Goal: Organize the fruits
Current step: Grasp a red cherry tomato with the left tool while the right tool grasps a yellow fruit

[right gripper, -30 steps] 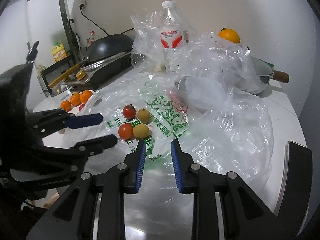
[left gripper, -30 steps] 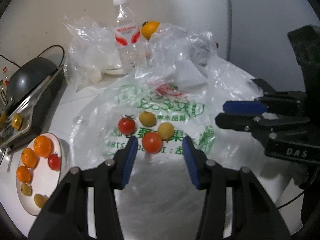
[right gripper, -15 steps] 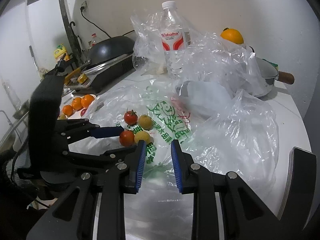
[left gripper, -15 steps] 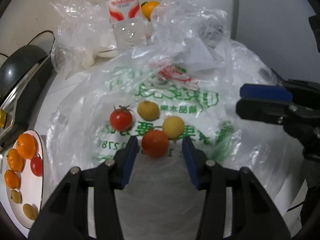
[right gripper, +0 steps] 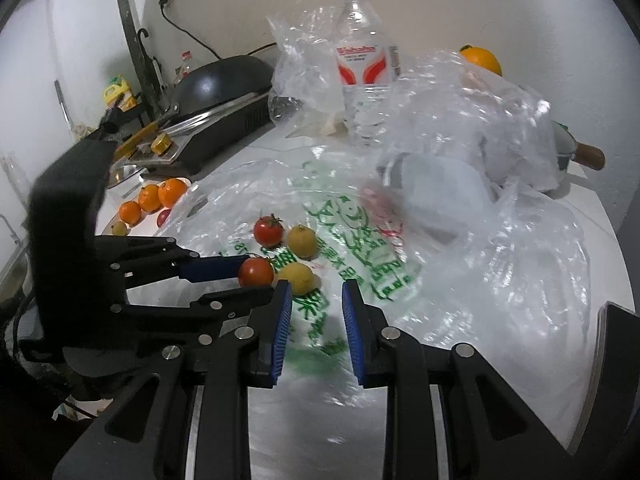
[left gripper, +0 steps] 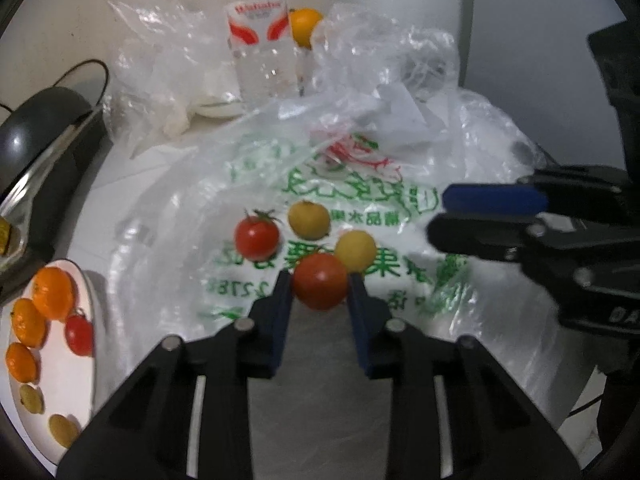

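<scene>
Two red tomatoes and two yellow fruits lie on a flat plastic bag (left gripper: pixel 360 208) with green print. My left gripper (left gripper: pixel 320 286) has its blue pads on both sides of the near red tomato (left gripper: pixel 320 286), shut on it; this tomato also shows in the right wrist view (right gripper: pixel 256 272). The other tomato (left gripper: pixel 256 238) and the yellow fruits (left gripper: pixel 309 219) (left gripper: pixel 355 250) lie just beyond. My right gripper (right gripper: pixel 314 304) is open and empty, hovering near the yellow fruit (right gripper: pixel 297 278). A white plate (left gripper: pixel 76 368) at the left holds oranges, a tomato and small yellow fruits.
A water bottle (right gripper: pixel 362 68), crumpled clear bags (right gripper: pixel 472 120) and an orange (right gripper: pixel 482 60) stand at the back. A black wok on a stove (right gripper: pixel 216 88) is at the left. A pan handle (right gripper: pixel 588 156) sticks out at the right.
My left gripper moved forward over the bag and its pads closed in on the near red tomato. My right gripper stayed open, almost in place.
</scene>
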### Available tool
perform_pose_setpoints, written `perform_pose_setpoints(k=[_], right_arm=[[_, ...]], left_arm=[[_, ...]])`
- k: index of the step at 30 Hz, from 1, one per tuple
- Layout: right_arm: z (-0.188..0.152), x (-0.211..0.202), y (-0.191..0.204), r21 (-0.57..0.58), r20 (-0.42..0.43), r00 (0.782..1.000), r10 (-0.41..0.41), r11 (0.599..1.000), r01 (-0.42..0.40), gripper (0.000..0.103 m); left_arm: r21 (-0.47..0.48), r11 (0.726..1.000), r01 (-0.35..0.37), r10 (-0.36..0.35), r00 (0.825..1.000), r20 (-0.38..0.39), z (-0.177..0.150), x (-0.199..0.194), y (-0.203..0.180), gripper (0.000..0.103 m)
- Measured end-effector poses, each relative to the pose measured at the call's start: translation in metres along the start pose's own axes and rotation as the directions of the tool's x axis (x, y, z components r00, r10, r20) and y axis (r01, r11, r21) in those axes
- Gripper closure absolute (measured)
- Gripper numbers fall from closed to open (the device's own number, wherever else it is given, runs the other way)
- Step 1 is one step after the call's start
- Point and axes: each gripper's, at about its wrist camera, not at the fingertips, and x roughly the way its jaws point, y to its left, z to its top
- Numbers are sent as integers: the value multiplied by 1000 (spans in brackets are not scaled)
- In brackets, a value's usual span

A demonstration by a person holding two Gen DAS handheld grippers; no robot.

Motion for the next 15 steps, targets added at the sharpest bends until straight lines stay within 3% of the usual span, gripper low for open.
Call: perform_pose_setpoints(k=[15], right_arm=[[12,49,21,4,-88,994,-70,997,71,76]], left_arm=[[-38,997,69,-65,994,93,-10,-38,33,74]])
